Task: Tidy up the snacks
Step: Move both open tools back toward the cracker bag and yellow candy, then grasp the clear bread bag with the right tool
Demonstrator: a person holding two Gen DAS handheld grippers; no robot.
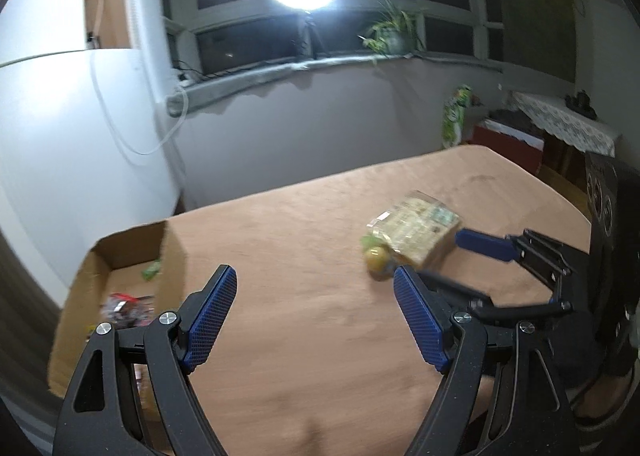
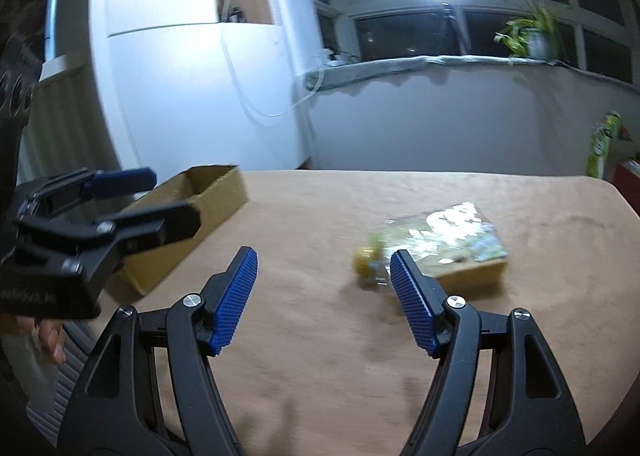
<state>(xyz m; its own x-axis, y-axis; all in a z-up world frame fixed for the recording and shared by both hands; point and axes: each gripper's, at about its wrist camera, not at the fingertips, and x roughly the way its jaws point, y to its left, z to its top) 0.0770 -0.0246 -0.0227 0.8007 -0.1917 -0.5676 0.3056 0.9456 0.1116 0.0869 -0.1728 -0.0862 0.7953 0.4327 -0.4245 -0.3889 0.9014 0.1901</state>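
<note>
Fingers (image 1: 416,316) of the left gripper (image 1: 316,316) are spread wide, nothing held; the right gripper (image 2: 322,302) is likewise empty. Low in the frame, bare counter (image 2: 320,376) is seen between them. At centre right lies the snack packet (image 2: 444,240); the cardboard box (image 2: 200,216) sits mid-left.

snack packet (image 1: 416,232) blurred, box (image 1: 100,268) contents unclear
</note>
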